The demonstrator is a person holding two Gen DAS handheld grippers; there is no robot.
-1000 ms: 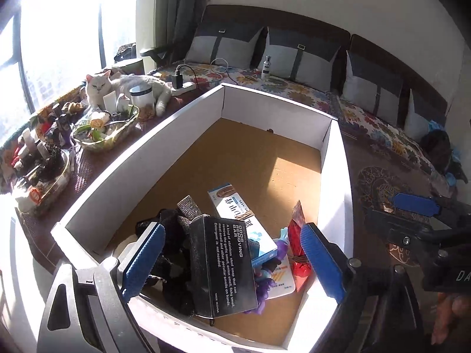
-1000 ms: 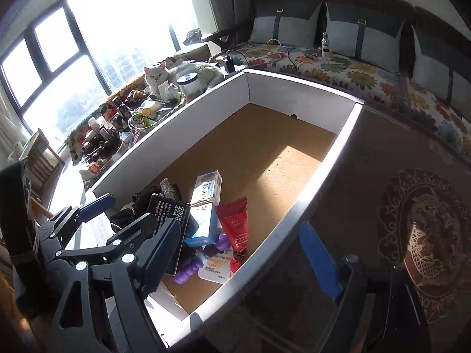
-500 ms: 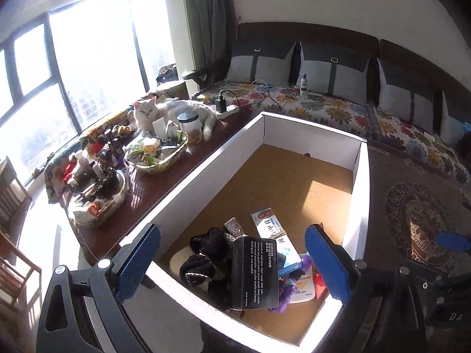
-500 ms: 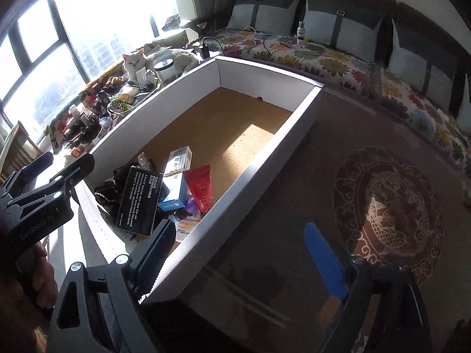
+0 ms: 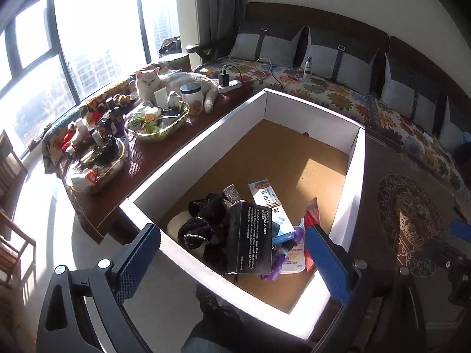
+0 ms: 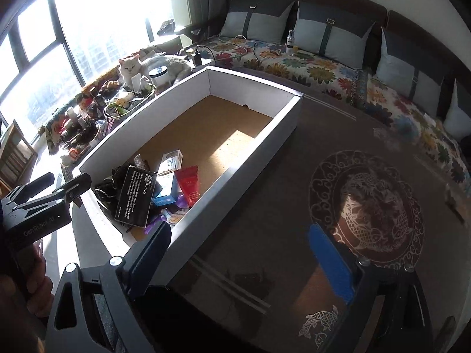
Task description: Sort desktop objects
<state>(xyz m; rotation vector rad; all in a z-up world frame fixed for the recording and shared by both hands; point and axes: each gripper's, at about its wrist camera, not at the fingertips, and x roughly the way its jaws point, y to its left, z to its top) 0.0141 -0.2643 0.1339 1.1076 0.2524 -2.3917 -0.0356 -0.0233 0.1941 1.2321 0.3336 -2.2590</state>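
Note:
A white-walled box (image 5: 206,144) with a cork floor holds a heap in its near corner: a black carton (image 5: 250,241) lettered in white, a blue and white carton (image 5: 266,200), a red tube (image 5: 312,216), black fabric pieces (image 5: 203,220) and a purple item (image 5: 275,267). My left gripper (image 5: 232,232) hangs open above the box's near wall with nothing between its fingers. My right gripper (image 6: 238,235) is over the dark table beside the box; its jaws are opening and nothing is between them. The black carton (image 6: 135,197) and red tube (image 6: 188,184) also show in the right wrist view.
A white cat (image 5: 173,83) lies on the table's far left by a jar (image 5: 190,94), a glass bowl (image 5: 157,120) and a metal bowl (image 5: 94,167) of small items. A flowered sofa (image 5: 338,94) with cushions runs behind. The dark table (image 6: 368,200) bears a dragon medallion.
Both grippers have risen and drawn back from the box. The right one has shifted right, out over the dark table, and its fingers stand wider apart.

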